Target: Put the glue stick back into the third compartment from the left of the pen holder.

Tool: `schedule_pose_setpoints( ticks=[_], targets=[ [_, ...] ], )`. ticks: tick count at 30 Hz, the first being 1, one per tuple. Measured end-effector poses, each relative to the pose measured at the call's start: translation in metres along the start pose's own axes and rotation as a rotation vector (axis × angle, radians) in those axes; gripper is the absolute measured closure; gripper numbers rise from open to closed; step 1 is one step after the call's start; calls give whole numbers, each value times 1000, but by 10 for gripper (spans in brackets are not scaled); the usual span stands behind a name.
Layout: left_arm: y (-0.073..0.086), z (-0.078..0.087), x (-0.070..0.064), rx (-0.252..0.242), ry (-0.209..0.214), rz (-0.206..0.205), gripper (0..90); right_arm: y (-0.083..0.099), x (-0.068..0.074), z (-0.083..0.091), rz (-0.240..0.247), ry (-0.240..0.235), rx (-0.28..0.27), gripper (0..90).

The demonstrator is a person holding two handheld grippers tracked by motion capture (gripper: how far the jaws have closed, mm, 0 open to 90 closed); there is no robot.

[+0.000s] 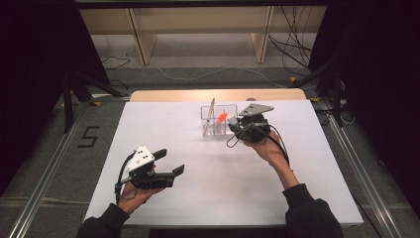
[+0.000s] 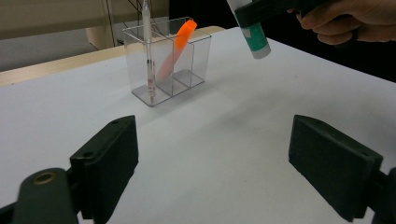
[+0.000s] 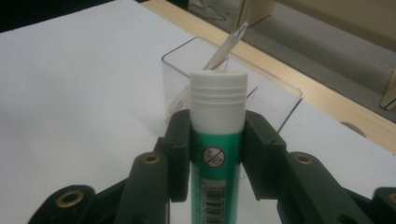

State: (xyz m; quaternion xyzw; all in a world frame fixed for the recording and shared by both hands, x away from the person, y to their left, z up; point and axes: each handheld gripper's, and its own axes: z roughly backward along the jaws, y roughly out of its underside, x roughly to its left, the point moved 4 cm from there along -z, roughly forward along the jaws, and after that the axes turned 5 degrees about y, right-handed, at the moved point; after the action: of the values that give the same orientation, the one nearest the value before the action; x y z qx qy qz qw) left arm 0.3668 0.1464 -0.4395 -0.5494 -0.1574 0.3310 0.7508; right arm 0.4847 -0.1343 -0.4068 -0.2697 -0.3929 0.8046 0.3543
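A clear plastic organizer with three compartments stands at the back middle of the white table. An orange marker leans in it, and a thin pen stands beside the marker. My right gripper hovers just right of the organizer, shut on a green and white glue stick whose white cap points toward the organizer. The glue stick hangs tilted above the table, right of the organizer. Near the front left, my left gripper is open with nothing between its jaws.
A white sheet covers the table, with a wooden strip along its far edge. Wooden shelving and loose cables lie on the floor beyond. Metal rails run along both sides.
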Motion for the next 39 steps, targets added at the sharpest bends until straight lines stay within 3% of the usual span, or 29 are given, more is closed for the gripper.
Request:
schedule_pose_setpoints(
  ticks=[19, 39],
  targets=[
    [-1, 0, 0, -11, -2, 3, 153, -25, -29, -20, -99, 72, -66, 655],
    [-1, 0, 0, -12, 0, 6, 153, -35, -39, -40, -162, 117, -90, 655]
  ],
)
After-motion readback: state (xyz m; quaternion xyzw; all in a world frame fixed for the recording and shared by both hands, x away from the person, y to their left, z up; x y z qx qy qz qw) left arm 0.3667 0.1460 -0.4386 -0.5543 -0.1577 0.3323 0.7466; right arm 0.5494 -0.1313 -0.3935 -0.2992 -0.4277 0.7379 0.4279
